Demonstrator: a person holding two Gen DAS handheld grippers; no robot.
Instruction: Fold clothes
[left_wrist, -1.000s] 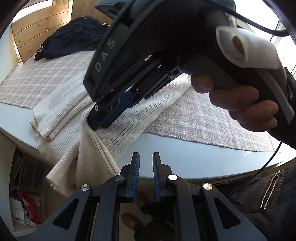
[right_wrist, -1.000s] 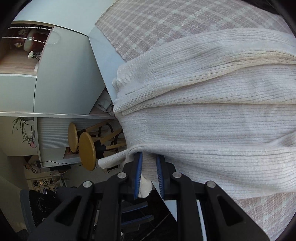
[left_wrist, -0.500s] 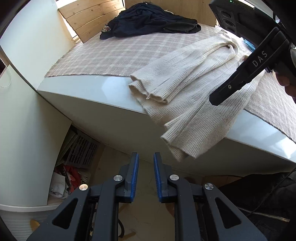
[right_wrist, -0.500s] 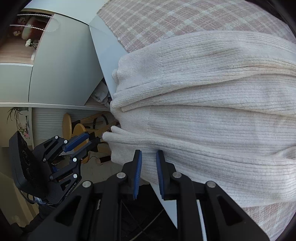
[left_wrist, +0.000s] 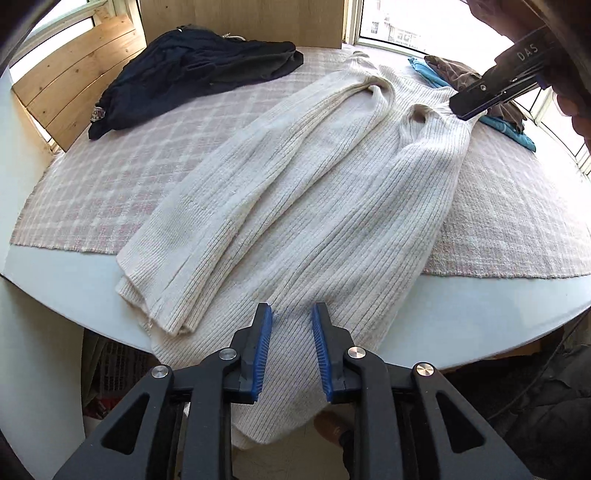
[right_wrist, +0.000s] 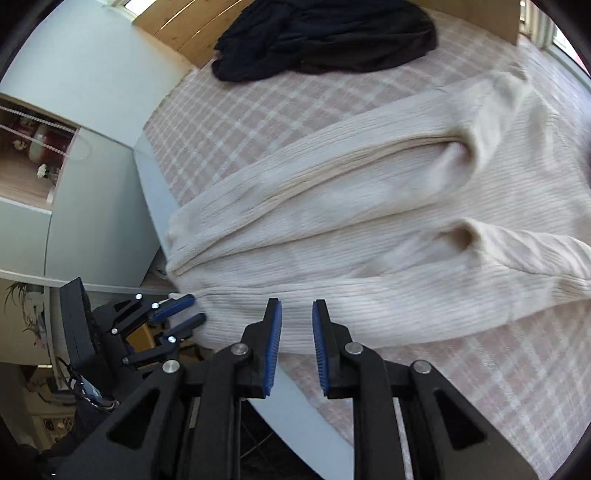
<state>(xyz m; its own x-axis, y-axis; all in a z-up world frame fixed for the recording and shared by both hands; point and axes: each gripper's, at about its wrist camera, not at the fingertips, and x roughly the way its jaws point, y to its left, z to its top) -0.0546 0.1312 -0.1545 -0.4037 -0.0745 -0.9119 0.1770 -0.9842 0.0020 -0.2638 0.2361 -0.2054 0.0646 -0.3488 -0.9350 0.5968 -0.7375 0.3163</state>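
A cream ribbed knit sweater (left_wrist: 317, 192) lies lengthwise on the plaid cloth (left_wrist: 110, 177), its hem hanging over the table's near edge; it also shows in the right wrist view (right_wrist: 369, 236). My left gripper (left_wrist: 291, 314) is open and empty, just above the hanging hem. My right gripper (right_wrist: 296, 310) is open and empty at the sweater's side edge. In the left wrist view the right gripper (left_wrist: 465, 107) sits at the sweater's far right shoulder. In the right wrist view the left gripper (right_wrist: 184, 310) is at the hem.
A dark navy garment pile (left_wrist: 192, 77) lies at the back left of the round white table (left_wrist: 498, 299). Folded blue and brown clothes (left_wrist: 491, 107) sit at the back right. A wooden bench back (left_wrist: 74, 88) stands behind. Shelves and stools stand beyond the table edge.
My right gripper let go of the sweater's hem and moved up along its side. My left gripper swung from beside the table to the hanging hem.
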